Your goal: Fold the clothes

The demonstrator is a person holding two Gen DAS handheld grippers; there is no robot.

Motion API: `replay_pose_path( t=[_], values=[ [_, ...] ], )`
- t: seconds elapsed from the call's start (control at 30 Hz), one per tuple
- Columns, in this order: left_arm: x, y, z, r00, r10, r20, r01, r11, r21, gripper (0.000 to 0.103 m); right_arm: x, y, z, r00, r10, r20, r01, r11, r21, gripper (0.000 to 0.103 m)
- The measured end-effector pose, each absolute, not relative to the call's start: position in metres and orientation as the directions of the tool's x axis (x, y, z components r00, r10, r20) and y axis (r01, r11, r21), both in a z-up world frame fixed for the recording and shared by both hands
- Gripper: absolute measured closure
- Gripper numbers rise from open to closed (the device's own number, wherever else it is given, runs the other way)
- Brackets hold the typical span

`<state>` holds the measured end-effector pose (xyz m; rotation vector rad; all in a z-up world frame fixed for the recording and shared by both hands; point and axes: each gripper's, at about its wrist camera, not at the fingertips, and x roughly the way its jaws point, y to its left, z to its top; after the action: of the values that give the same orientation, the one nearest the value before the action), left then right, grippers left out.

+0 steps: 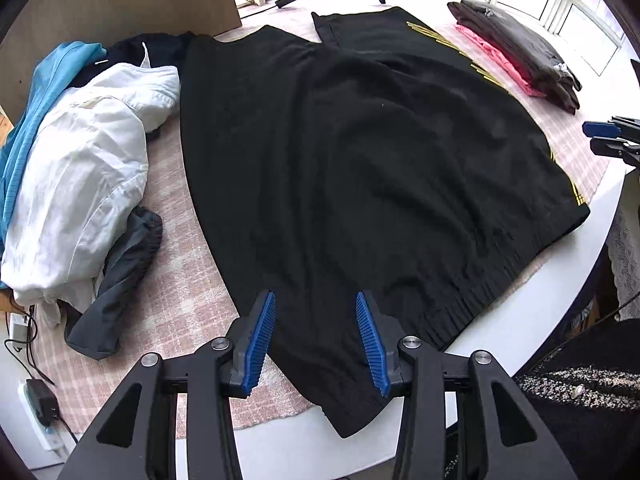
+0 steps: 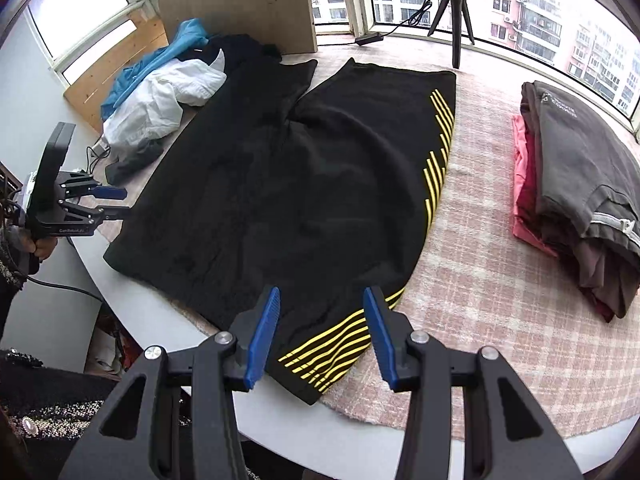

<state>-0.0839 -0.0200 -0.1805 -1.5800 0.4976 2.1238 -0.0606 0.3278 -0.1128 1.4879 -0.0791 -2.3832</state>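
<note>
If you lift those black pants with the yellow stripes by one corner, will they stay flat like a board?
Probably not. The black pants already lie in soft wrinkles, so they would likely droop. They look thin, so probably light. The long legs would likely drag across the checked cloth.

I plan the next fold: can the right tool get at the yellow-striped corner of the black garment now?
Probably yes: the right tool stands open over the striped corner, and nothing lies on it.
</note>
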Motion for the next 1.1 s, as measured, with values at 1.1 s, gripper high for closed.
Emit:
replay_pose_path(
  t=[1.1],
  values=[
    [-0.121, -0.111, -0.155, -0.349, 0.155, -0.924, -0.239, -0.968, -0.072, 0.081, -0.177, 0.298, -0.133, -0.4, -0.325, -0.857, 0.266, -0.936, 0.231, 0.074]
  ],
)
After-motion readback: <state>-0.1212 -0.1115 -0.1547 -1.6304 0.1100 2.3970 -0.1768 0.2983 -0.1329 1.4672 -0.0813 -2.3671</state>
